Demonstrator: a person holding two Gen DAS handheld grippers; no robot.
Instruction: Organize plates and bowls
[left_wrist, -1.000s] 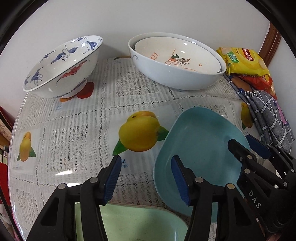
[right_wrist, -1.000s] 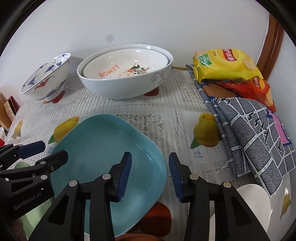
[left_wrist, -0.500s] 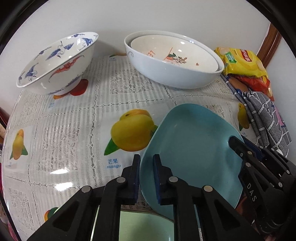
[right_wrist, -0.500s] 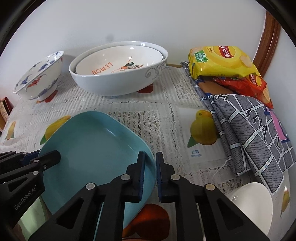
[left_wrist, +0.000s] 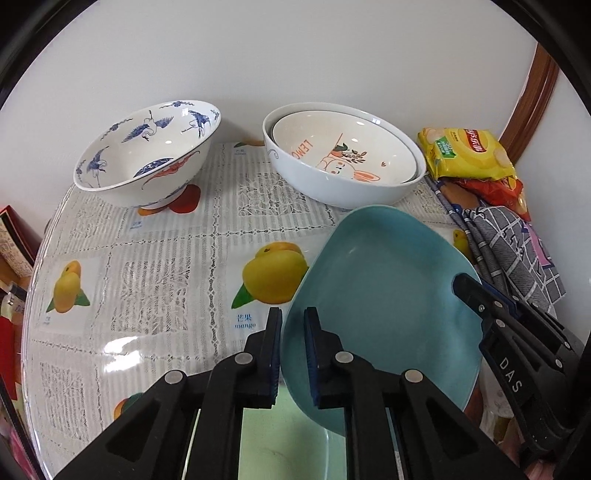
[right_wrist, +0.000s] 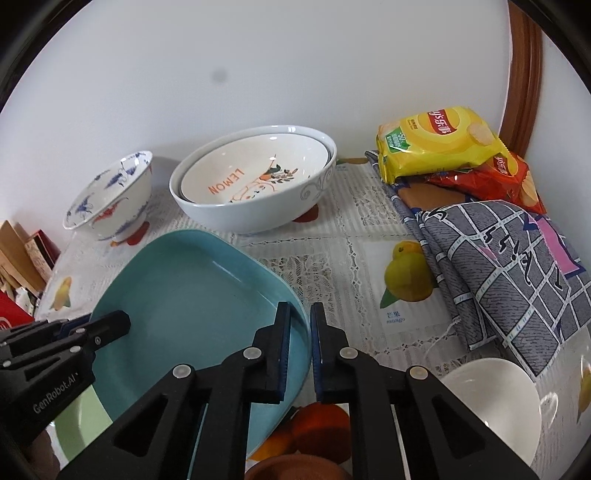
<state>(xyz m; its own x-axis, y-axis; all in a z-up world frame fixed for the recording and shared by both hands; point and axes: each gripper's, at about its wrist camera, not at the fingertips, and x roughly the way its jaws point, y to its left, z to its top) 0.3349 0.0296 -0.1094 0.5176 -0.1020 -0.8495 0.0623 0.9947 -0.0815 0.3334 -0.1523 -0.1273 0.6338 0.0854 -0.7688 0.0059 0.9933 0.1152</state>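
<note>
A teal square plate (left_wrist: 384, 295) is held up off the table, tilted, by both grippers. My left gripper (left_wrist: 292, 354) is shut on its left rim. My right gripper (right_wrist: 300, 350) is shut on its right rim; the plate also shows in the right wrist view (right_wrist: 192, 295). A pale green plate (left_wrist: 288, 439) lies beneath it. At the back stand a blue-and-white crane bowl (left_wrist: 147, 155) and a large pale blue bowl (left_wrist: 332, 184) with a cream "LEMON" bowl (left_wrist: 343, 147) nested inside.
Yellow and red chip bags (right_wrist: 439, 144) and a folded grey checked cloth (right_wrist: 506, 266) lie at the right. A small white bowl (right_wrist: 491, 402) and a brown dish (right_wrist: 295, 469) sit near the front right. Boxes (left_wrist: 14, 240) stand past the table's left edge.
Both grippers closed from open onto the teal plate's rims, then lifted and tilted it off the table. The view rose and pulled back.
</note>
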